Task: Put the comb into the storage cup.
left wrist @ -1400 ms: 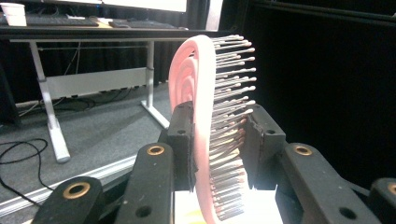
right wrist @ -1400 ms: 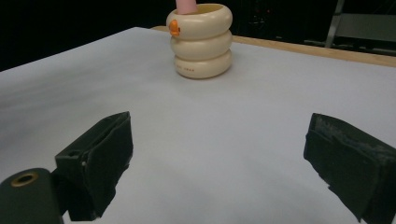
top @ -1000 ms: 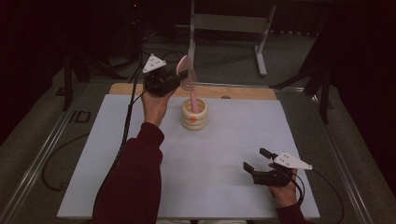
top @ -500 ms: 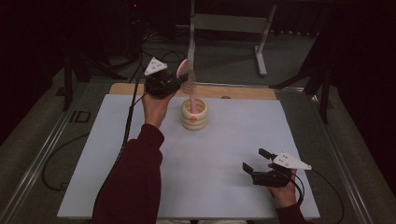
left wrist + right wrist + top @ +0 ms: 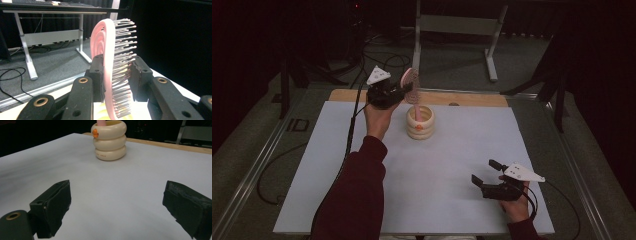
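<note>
hairbrush clamped in left tool, handle seemingly inside cup.

Your left hand-held gripper stands just behind the holder, the brush between its jaws, handle in that holder; your right hand-held gripper rests well before it on the counter.

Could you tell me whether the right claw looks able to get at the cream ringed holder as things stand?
Probably yes: the right claw is open, and only bare white table lies between it and the holder. The left claw grips the pink brush above it.
</note>
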